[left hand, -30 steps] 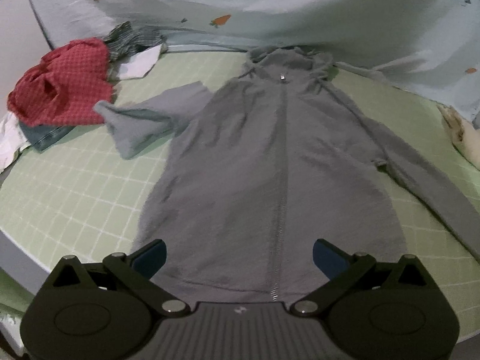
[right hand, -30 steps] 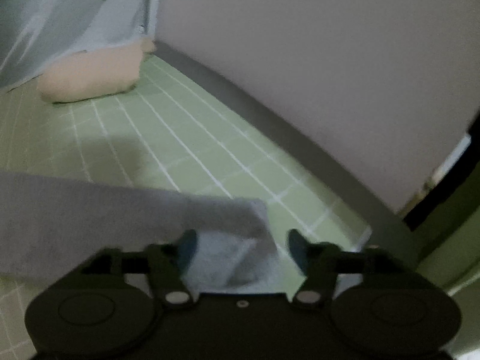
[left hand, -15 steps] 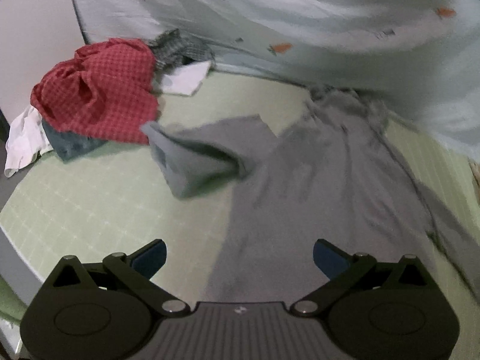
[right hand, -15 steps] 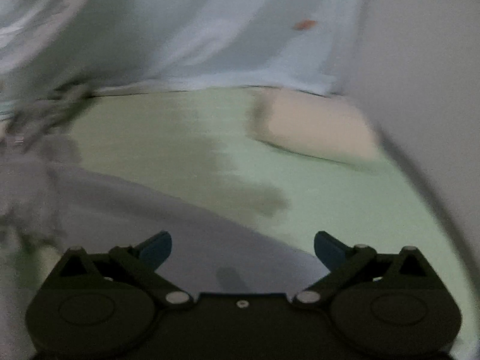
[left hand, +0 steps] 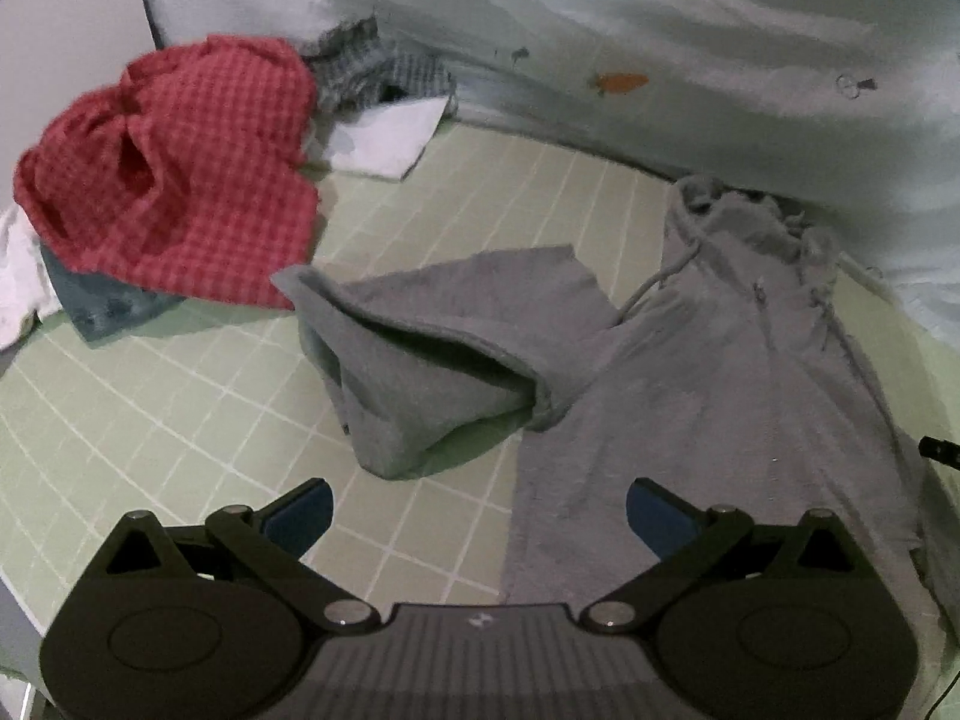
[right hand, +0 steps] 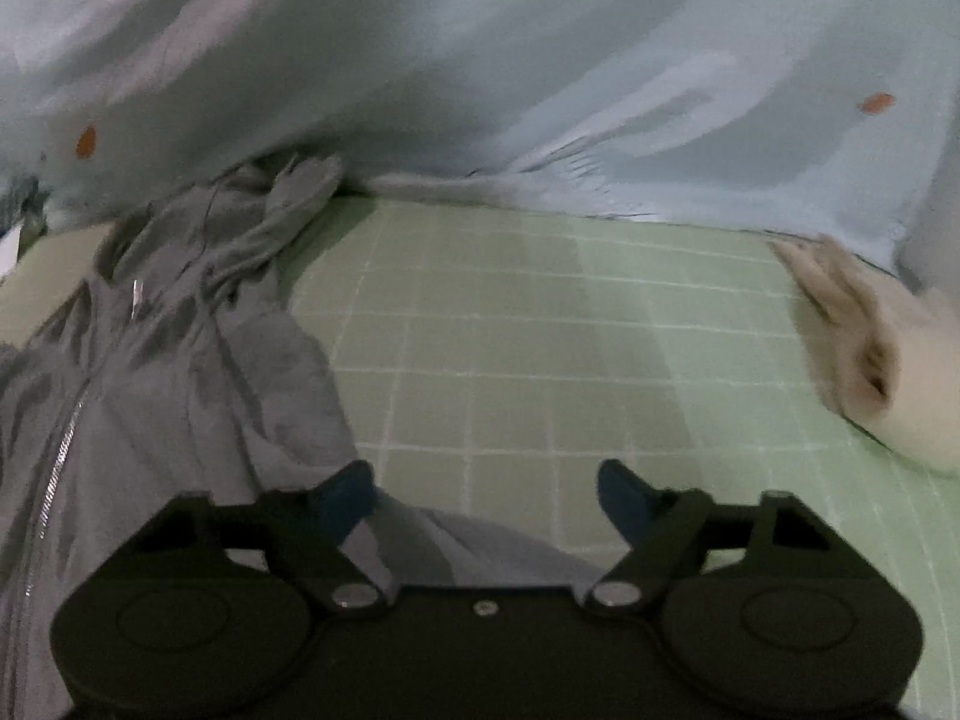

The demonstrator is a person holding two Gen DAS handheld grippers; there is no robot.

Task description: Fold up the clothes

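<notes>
A grey zip hoodie (left hand: 720, 372) lies face up on the green checked sheet (left hand: 180, 420), hood toward the quilt. Its left sleeve (left hand: 420, 348) is bent back in a loose heap beside the body. My left gripper (left hand: 477, 510) hovers open just before that sleeve, over the sheet and the hoodie's side edge, with nothing between its fingers. In the right wrist view the hoodie (right hand: 150, 396) fills the left, zip showing. My right gripper (right hand: 486, 492) is over the right sleeve (right hand: 480, 546); its jaws are closing, and the pads do not press on cloth.
A heap of clothes with a red checked garment (left hand: 174, 180) on top sits at the far left, with white and blue pieces under it. A light blue quilt (right hand: 540, 60) bunches along the back. A cream pillow (right hand: 870, 360) lies at the right.
The left gripper has moved from the hoodie's hem leftward to the bent left sleeve. The right gripper has left the sleeve cuff and swung toward the hoodie's shoulder, jaws widening, then narrowing.
</notes>
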